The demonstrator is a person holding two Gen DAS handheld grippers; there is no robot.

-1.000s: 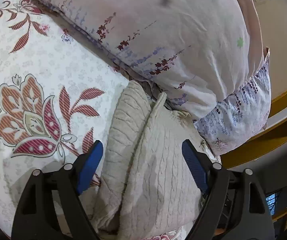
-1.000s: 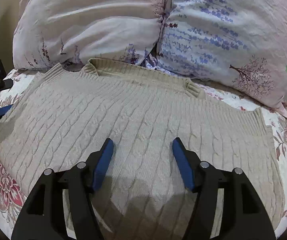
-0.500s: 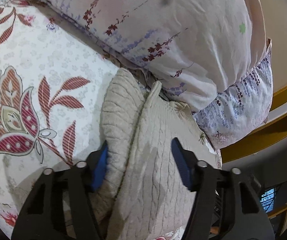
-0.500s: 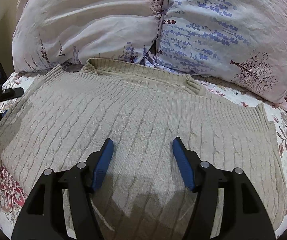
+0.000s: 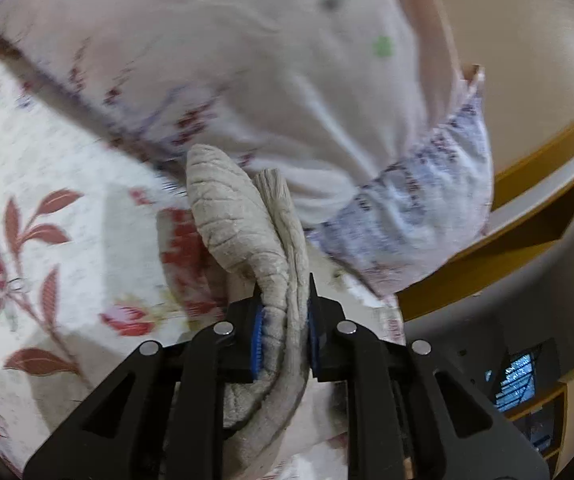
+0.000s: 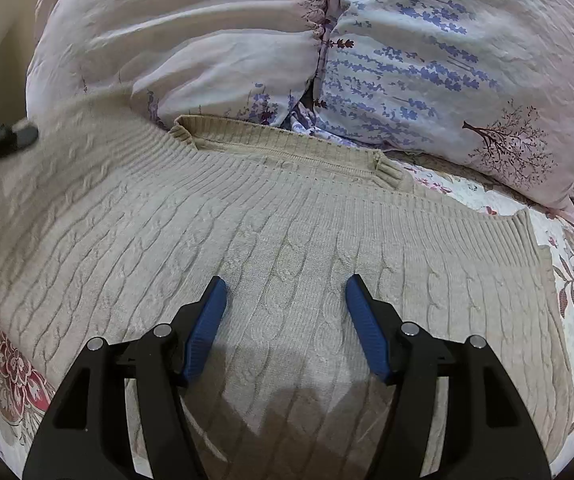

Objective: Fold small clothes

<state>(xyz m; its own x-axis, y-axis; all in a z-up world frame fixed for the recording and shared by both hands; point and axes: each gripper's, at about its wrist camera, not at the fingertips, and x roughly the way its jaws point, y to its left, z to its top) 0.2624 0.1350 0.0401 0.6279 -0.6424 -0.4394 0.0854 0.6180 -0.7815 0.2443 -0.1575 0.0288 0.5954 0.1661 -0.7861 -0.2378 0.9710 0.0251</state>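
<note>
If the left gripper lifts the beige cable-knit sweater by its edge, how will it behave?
Probably floppy: in the left gripper the beige cable-knit sweater already bunches into soft folds. The thick knit looks fairly heavy, so the rest may sag and drag. The ribbed pads likely hold it well.

Left gripper clamped, right gripper agape
</note>
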